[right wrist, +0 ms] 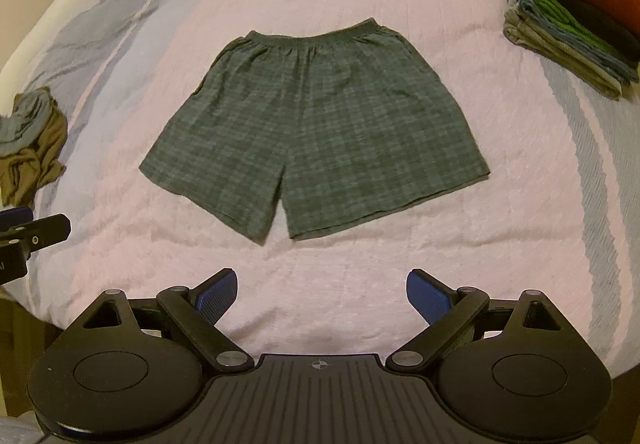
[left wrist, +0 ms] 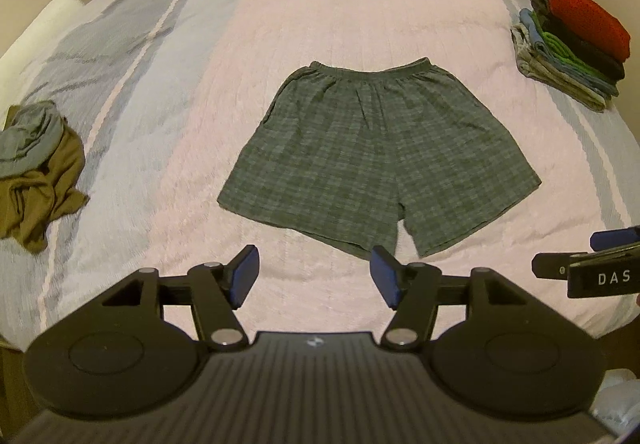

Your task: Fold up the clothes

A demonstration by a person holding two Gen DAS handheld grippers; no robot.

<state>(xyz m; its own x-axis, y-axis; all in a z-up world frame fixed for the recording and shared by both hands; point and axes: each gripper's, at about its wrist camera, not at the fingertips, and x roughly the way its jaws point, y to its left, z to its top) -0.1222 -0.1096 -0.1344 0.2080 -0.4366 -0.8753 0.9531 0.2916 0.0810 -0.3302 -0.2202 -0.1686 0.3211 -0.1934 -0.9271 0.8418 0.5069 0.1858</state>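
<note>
At frame centre, plaid shorts (left wrist: 376, 160) spread flat on the bed (left wrist: 320, 4) ready for folding, left gripper (left wrist: 314, 276) and right gripper (right wrist: 320, 294) both spread wide, grasping nothing

Each matte black handheld gripper (left wrist: 314, 276) (right wrist: 320, 296) had ribbed housing, two round discs, silver pivot screws and blue rectangular finger pads (left wrist: 244, 274) (right wrist: 216, 296); one sidewall read "DAS".

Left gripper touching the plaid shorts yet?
Apart. In the left wrist view the left gripper has its jaws open, and pink bedspread shows between them and the hem of the plaid shorts.
</note>
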